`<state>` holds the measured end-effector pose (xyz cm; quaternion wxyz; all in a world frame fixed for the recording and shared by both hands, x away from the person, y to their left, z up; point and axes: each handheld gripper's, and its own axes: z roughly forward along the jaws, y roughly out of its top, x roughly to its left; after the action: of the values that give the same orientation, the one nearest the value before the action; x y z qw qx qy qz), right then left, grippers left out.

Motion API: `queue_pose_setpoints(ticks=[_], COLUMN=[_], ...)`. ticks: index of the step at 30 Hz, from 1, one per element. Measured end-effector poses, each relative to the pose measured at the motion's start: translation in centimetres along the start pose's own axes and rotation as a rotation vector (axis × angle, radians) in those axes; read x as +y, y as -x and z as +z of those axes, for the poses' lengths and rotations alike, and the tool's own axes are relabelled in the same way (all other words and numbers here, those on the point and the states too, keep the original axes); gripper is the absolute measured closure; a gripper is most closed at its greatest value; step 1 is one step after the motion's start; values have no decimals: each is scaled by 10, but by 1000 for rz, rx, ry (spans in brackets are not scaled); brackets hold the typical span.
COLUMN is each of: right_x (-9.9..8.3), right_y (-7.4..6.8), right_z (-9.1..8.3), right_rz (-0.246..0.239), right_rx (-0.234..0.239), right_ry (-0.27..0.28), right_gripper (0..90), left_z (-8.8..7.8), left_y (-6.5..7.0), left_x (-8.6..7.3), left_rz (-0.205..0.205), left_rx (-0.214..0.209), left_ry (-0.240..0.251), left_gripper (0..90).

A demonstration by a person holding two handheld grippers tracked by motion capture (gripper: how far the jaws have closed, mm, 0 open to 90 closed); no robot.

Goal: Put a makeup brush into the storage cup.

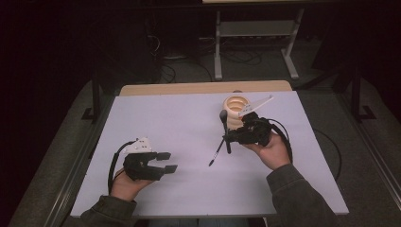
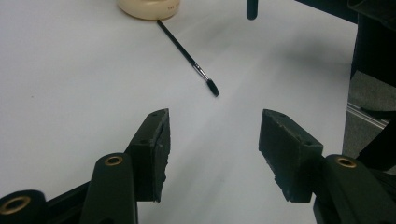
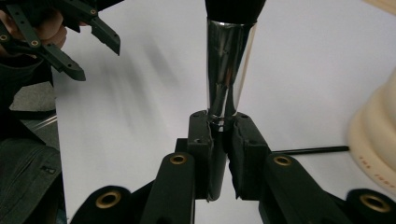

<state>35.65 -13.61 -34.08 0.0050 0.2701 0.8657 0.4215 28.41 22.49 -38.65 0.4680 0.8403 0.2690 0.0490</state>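
A cream ribbed holder (image 1: 236, 108) stands on the white table top (image 1: 179, 118) at the back right. My right gripper (image 1: 229, 137) is just in front of it, shut on the handle of a thick black brush (image 1: 224, 120) with a silver ferrule (image 3: 229, 70), head pointing away. A thin black brush (image 1: 216, 152) lies flat on the table below that gripper, its bristle tip (image 2: 212, 87) toward my left gripper. My left gripper (image 1: 166, 161) rests at the front left, open, with nothing between its jaws (image 2: 212, 126).
A wooden strip (image 1: 203, 88) runs along the table's far edge. Beyond it a grey metal stand (image 1: 255, 29) and cables sit on the dark floor. Bare table lies between the two hands.
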Motion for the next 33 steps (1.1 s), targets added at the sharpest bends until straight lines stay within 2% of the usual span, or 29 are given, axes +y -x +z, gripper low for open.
queue_pose_setpoints(ticks=[4, 10, 13, 15, 17, 20, 26, 33], right_x=[4, 9, 14, 19, 28, 36, 45, 59], right_y=[2, 5, 8, 11, 16, 20, 29, 38], right_z=[-6, -10, -14, -17, -23, -29, -37, -47], right_rz=[2, 10, 9, 16, 6, 15, 42, 43], right_rx=[-8, -17, -22, -27, -44, -45, -56, -92], right_ry=[14, 10, 20, 21, 26, 46, 67, 77], right_gripper=[785, 785, 785, 785, 785, 785, 785, 785], left_z=[-1, -2, -4, -4, -5, -5, -7, -6], left_y=[1, 1, 0, -1, -1, 0, -2, -2], left_x=[0, 1, 1, 1, 1, 1, 1, 1], left_rz=[-9, 9, -3, 1, -6, -23, -4, -14], left_rx=[2, 4, 6, 7, 6, 4, 8, 7], left_ry=[10, 10, 11, 12, 15, 25, 13, 13], left_gripper=[426, 424, 415, 410, 410, 409, 407, 400])
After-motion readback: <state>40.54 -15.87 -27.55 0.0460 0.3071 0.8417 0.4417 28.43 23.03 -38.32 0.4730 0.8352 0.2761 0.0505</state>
